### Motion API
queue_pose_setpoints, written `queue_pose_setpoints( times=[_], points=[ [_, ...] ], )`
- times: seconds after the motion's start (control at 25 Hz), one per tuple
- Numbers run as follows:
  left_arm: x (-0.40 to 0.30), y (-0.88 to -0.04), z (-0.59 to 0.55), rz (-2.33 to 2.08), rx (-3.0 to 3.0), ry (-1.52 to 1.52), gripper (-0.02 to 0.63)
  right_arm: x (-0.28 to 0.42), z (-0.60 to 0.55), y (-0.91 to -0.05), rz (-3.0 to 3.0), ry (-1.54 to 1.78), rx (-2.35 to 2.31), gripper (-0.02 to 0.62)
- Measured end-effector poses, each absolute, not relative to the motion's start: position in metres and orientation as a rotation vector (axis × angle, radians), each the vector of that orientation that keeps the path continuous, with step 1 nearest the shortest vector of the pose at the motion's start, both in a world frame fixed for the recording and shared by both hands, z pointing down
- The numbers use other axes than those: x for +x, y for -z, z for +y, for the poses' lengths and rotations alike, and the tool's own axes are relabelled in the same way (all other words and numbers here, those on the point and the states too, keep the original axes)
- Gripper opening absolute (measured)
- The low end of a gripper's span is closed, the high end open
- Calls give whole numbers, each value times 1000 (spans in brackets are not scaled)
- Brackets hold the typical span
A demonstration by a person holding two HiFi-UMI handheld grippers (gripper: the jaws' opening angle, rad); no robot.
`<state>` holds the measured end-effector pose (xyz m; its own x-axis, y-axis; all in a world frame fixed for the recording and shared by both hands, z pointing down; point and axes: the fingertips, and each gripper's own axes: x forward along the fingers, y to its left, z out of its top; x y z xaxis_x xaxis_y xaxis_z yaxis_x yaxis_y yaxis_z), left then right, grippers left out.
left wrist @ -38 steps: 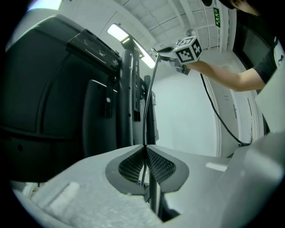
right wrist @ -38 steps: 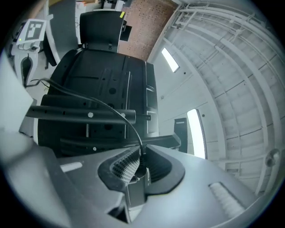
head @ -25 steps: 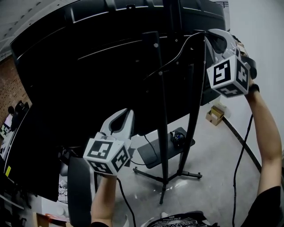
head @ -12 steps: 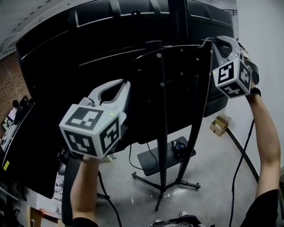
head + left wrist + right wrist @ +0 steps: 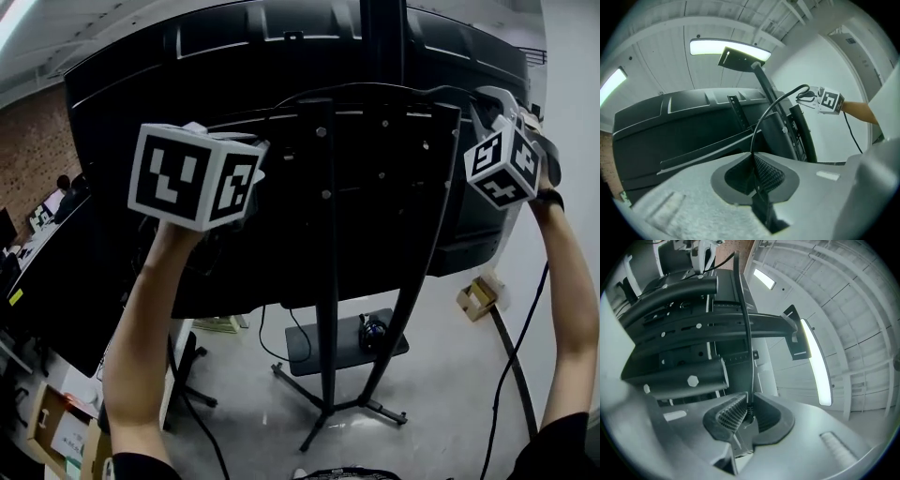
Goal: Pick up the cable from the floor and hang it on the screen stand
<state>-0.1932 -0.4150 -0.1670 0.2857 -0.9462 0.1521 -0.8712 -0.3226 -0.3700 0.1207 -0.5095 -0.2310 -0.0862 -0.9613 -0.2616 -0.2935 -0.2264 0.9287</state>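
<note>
"Above the screen stand (image 5: 323, 281), in the head view, what is happening?"

"The cable (image 5: 375, 87) is arching over its top, running from the left gripper (image 5: 253, 155) to the right gripper (image 5: 489, 105)."

"Left gripper view?"

"Its jaws are standing narrow, pinching the cable (image 5: 760, 123)."

"Right gripper view?"

"Those jaws are clamping the cable (image 5: 748, 333) too."

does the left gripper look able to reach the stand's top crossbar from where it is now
Likely yes: the left gripper, shut on the cable, is up near the crossbar, and nothing visible lies between them.
</note>
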Motion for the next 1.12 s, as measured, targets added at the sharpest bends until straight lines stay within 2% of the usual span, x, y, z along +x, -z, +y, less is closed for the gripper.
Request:
queue_pose_setpoints(
  times=[0.6,1.12],
  points=[
    [-206,163,-443,2129,-2200,1165,21,143,-571,235,-1414,1305,1397,46],
    [-209,147,-452,2368,-1866,1618,25,150,-603,215,-977,1382,1299,45]
  ],
)
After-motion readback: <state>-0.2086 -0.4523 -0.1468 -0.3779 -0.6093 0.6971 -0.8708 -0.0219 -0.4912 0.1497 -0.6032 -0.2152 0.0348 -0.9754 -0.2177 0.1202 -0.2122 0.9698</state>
